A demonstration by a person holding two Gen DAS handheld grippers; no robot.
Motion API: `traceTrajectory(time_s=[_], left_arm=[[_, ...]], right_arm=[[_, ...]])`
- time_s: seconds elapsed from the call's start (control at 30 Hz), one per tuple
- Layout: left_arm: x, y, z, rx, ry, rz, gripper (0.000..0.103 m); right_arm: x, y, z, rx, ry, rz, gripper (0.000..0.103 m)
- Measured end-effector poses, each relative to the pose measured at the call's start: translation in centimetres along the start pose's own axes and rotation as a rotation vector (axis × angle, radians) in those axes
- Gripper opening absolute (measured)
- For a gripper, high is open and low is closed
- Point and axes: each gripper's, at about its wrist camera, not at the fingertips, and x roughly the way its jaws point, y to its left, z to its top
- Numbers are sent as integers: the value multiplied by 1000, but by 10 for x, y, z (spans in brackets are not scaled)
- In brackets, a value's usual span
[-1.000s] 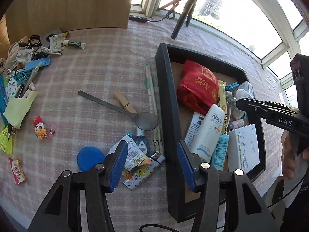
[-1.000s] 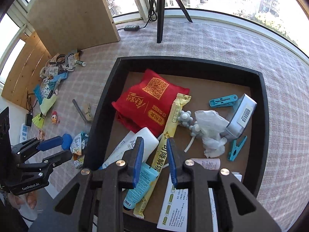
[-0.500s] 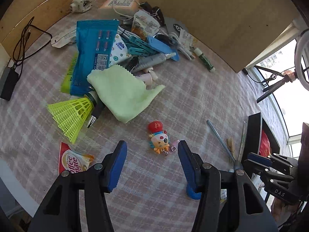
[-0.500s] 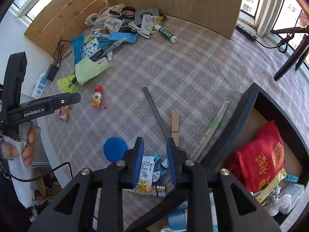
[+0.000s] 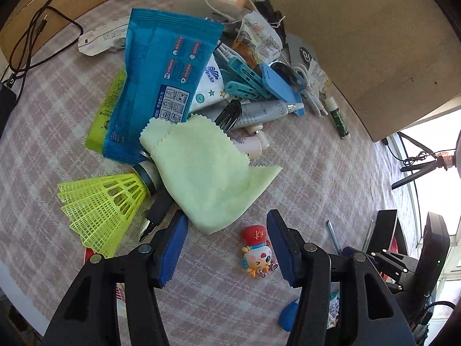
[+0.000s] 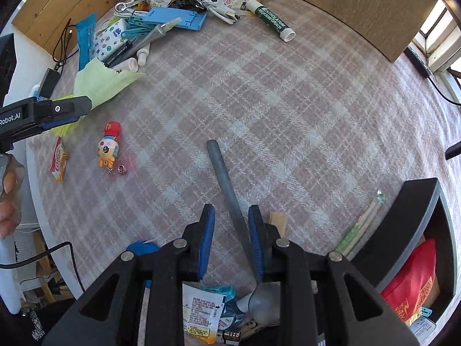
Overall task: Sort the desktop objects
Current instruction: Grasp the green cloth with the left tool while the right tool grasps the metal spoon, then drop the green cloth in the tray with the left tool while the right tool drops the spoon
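Looking down along the left gripper (image 5: pixel 227 246), its blue-padded jaws stood wide apart with nothing between the pads, above a pink checked tablecloth (image 5: pixel 317 173). A small cartoon keychain figure (image 5: pixel 257 255) with a red cap, a pale face and orange feet lay flat on the cloth just inside the right-hand pad, apart from it. Just beyond the jaws lay a pale green cleaning cloth (image 5: pixel 207 173) with pinked edges, one corner close to the left-hand pad. A yellow-green plastic shuttlecock (image 5: pixel 103 201) lay beside that cloth, its cork end tucked under it. Behind them a blue foil packet (image 5: pixel 161 83) topped a heap of clothes pegs, tubes and cables. The right gripper (image 5: pixel 383 259) showed at the lower right edge.

From the right wrist camera, the right gripper (image 6: pixel 232 236) pointed down at the same cloth, jaws partly open and gripping nothing. The grey handle of a metal spoon (image 6: pixel 227 190) ran between the pads, slanting toward the right-hand one; whether it touched that pad could not be told. The spoon's bowl lay under the gripper body. The keychain figure (image 6: pixel 109 147) lay well to the left, near the left gripper's (image 6: pixel 62 112) tip. A black tray (image 6: pixel 403 222) holding a red pouch (image 6: pixel 412 282) sat at the lower right.
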Motion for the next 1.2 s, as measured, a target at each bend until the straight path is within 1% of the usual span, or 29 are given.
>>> traceTrajectory(time_s=[0.13,0.17,0.23,0.3,0.33,0.37,0.4,0.43,0.63,0.83,1.0,1.1,1.2], left_arm=[[8,-3,1,2,15,9,52],[9,-5,1,9,17,12,49],[10,-7,0,19,13,20,39],[11,-9,0,31,8,27,17],[10,-10,-1,38,5,30,13],[10,-11,-2,45,-1,33,7],[10,-11,-2,49,-7,31,5],[8,-11,-3,53,-13,28,4],[-11,-13,-12,79,-54,13,3],[-41,-27,-21,124,-100,-21,3],[-58,-60,-34,202,-118,-72,3],[-65,-86,-45,261,-116,-104,3],[-66,-113,-60,324,-98,-140,3]], right_arm=[[3,0,-4,-13,11,11,24],[3,0,-5,-17,15,18,24],[2,1,-6,-28,19,18,24],[2,2,-7,-37,25,12,24],[2,2,-8,-39,28,7,24],[1,2,-9,-42,30,-2,21],[1,2,-10,-47,31,-16,15],[1,1,-10,-46,30,-25,13],[-6,-6,-18,4,6,7,8],[-35,-14,-29,64,-74,73,8],[-66,-29,-33,107,-132,111,7],[-82,-29,-40,144,-166,126,7],[-96,-39,-51,187,-197,142,7]])
